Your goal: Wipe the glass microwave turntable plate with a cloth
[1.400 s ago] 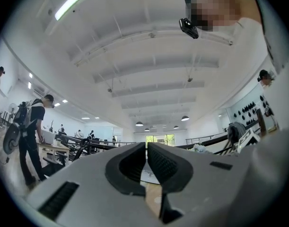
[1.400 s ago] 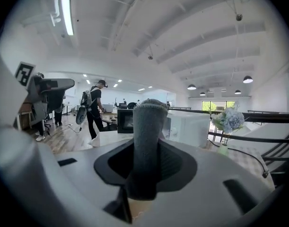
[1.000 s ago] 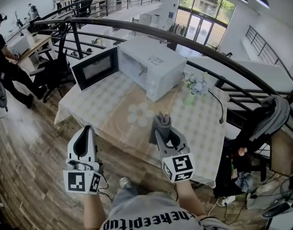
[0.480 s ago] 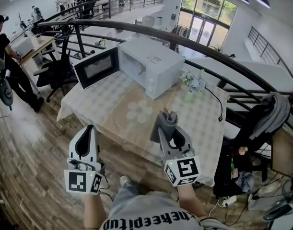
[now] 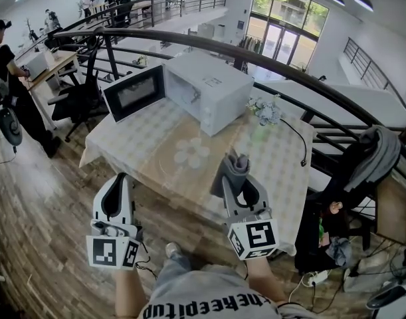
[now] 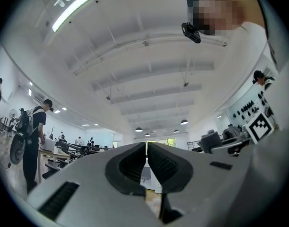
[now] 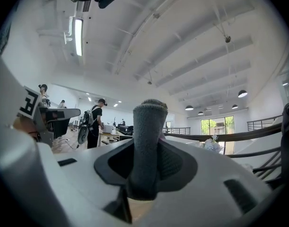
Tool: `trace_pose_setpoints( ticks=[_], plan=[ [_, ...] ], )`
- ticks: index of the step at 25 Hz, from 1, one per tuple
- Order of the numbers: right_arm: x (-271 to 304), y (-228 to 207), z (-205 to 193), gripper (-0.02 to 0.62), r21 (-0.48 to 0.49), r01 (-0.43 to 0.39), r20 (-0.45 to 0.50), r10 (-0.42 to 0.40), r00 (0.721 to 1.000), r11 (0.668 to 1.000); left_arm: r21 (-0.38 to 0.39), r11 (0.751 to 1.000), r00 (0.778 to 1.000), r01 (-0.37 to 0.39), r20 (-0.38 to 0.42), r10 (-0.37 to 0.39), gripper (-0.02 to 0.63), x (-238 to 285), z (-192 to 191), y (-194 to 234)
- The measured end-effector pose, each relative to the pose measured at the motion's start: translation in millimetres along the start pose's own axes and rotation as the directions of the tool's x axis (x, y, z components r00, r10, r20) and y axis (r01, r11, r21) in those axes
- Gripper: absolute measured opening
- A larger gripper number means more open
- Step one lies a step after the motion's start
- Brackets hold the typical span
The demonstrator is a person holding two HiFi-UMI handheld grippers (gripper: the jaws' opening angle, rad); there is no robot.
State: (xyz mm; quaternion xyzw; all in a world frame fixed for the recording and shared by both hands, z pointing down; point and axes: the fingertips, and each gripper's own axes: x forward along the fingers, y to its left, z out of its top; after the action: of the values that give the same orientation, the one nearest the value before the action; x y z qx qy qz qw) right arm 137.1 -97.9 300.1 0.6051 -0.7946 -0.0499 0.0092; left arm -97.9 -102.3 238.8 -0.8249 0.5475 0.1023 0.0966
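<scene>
Currently the left gripper (image 5: 115,181) hangs short of the table (image 5: 282,171), its jaws pressed together on nothing. The glass turntable plate (image 5: 183,158) lies flat on the table in front of the open microwave (image 5: 212,85). The right gripper (image 5: 236,181), to the plate's right, clamps an upright grey cloth (image 5: 230,165).

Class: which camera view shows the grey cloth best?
The right gripper view: the cloth stands large and central, pinched in the right claw. The head view shows it small, from above; the left gripper view misses it.
</scene>
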Motion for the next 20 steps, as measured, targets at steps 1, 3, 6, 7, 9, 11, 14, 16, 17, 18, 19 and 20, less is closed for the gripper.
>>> trace_pose_setpoints(
  ticks=[1,3,6,7,9,11,14,16,17,18,19,20],
  plan=[
    [-1.5,-0.2,-0.1,0.11,-0.002,0.003,-0.001,-0.003,1.0,1.0,-0.002,1.0,1.0,0.0,0.0,0.0,0.014,-0.7,0.5,-0.4],
    [-4.2,-0.6,0.5,0.11,-0.005,0.008,-0.001,-0.008,1.0,1.0,-0.008,1.0,1.0,0.001,0.002,-0.001,0.014,-1.7,1.3,-1.8],
    [-8.5,-2.1,1.4,0.11,-0.006,0.017,0.003,-0.017,1.0,1.0,-0.013,1.0,1.0,0.005,0.002,-0.005,0.014,-3.1,0.4,-5.0],
    [-9.7,-2.8,1.4,0.11,-0.005,0.018,0.005,-0.018,1.0,1.0,-0.015,1.0,1.0,0.007,0.002,-0.007,0.014,-3.4,-0.5,-6.0],
    [-11.0,-3.7,1.6,0.11,-0.001,0.021,0.01,-0.021,1.0,1.0,-0.018,1.0,1.0,0.009,0.002,-0.009,0.014,-3.6,-2.0,-7.3],
    [-11.4,-4.3,2.1,0.11,0.001,0.023,0.013,-0.023,1.0,1.0,-0.018,1.0,1.0,0.012,0.003,-0.012,0.014,-3.0,-2.1,-7.8],
    [-11.0,-5.4,2.7,0.11,0.008,0.025,0.017,-0.025,1.0,1.0,-0.017,1.0,1.0,0.015,0.006,-0.015,0.014,-1.0,-0.5,-8.9],
    [-10.6,-6.3,2.8,0.11,0.015,0.025,0.021,-0.025,0.999,1.0,-0.015,1.0,1.0,0.015,0.009,-0.015,0.014,-0.2,0.6,-9.2],
    [-10.4,-6.7,3.0,0.11,0.017,0.025,0.023,-0.025,0.999,1.0,-0.014,1.0,1.0,0.015,0.01,-0.015,0.013,0.0,1.1,-9.4],
    [-10.1,-6.8,3.7,0.11,0.018,0.024,0.024,-0.024,0.999,1.0,-0.014,1.0,1.0,0.015,0.01,-0.015,0.014,0.1,1.6,-9.7],
    [-9.8,-6.8,4.5,0.11,0.017,0.022,0.024,-0.023,0.999,1.0,-0.014,1.0,1.0,0.015,0.011,-0.015,0.014,0.3,2.1,-10.0],
    [-9.5,-6.9,5.0,0.11,0.017,0.021,0.024,-0.021,0.999,1.0,-0.014,1.0,1.0,0.015,0.011,-0.015,0.013,0.6,2.4,-10.3]
  ],
)
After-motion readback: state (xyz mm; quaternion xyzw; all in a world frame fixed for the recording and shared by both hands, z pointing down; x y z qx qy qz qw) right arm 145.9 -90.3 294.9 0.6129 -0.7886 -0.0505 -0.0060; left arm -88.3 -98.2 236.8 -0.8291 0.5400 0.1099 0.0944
